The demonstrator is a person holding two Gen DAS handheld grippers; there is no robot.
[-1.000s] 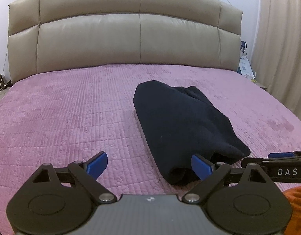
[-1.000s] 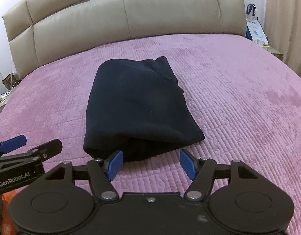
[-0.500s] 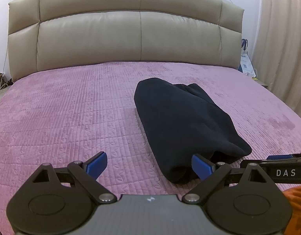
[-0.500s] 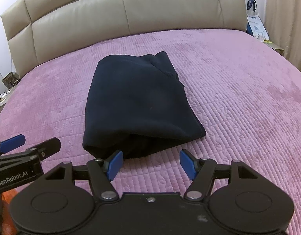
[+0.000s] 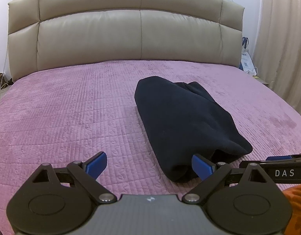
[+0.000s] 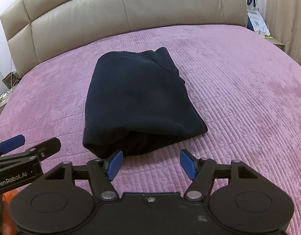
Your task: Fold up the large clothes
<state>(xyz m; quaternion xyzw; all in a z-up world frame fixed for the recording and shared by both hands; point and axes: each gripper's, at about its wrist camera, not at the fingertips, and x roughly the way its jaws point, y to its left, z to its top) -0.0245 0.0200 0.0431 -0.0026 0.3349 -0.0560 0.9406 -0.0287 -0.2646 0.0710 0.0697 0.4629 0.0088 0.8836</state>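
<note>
The wide bed with its quilted mauve cover (image 5: 72, 117) carries the dark navy fleece garment (image 6: 138, 101), folded into a thick bundle near the middle. It looks finished; a last tidy should tuck the loose near edge under. The left gripper (image 5: 149, 165) and right gripper (image 6: 151, 162) hover just short of it, fingers apart, empty. No containers show.

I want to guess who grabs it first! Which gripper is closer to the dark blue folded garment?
Right, narrowly. The right gripper faces the garment's near edge; the left gripper sits off its left corner.
</note>
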